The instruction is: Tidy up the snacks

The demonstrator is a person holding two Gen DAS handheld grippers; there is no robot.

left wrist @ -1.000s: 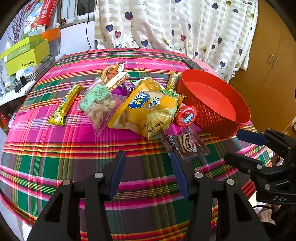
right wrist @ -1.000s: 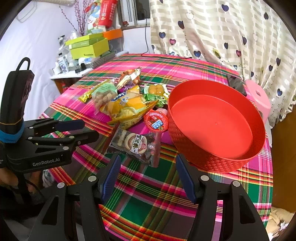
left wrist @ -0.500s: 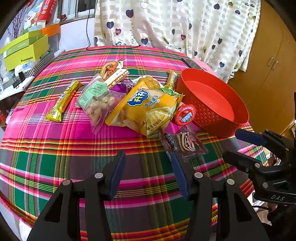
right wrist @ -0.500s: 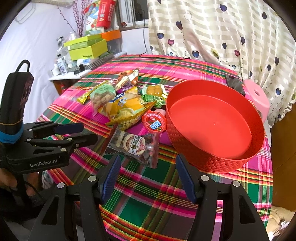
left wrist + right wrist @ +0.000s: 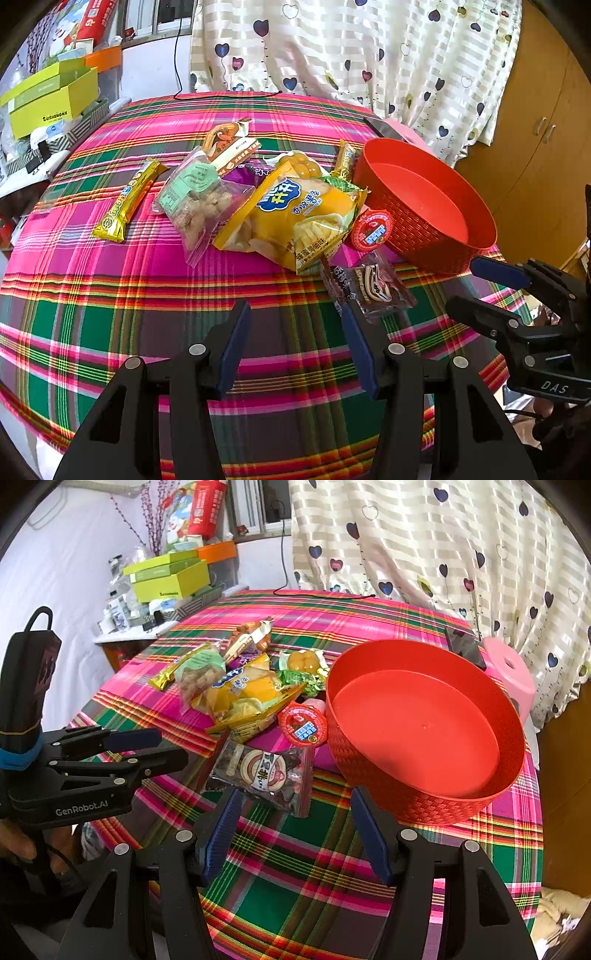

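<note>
A pile of snacks lies on the plaid tablecloth: a yellow chip bag [image 5: 295, 218] [image 5: 243, 698], a clear bag of puffs [image 5: 195, 199], a gold bar [image 5: 127, 201], a red jelly cup [image 5: 371, 230] [image 5: 303, 725] and a dark brown packet [image 5: 369, 286] [image 5: 264, 775]. An empty red basket [image 5: 476, 225] [image 5: 424, 734] stands right of them. My left gripper [image 5: 295, 332] is open and empty above the cloth, short of the brown packet. My right gripper [image 5: 295, 819] is open and empty, just before that packet.
Green boxes [image 5: 44, 103] and clutter stand on a side shelf at the far left. A black phone [image 5: 465, 648] lies at the table's far edge by a pink stool [image 5: 511, 675]. A heart-print curtain [image 5: 351, 55] hangs behind. A wooden cabinet [image 5: 543, 140] is at right.
Both grippers have moved slightly forward toward the snacks; the brown packet now sits closer to both sets of fingers. Nothing on the table has moved.
</note>
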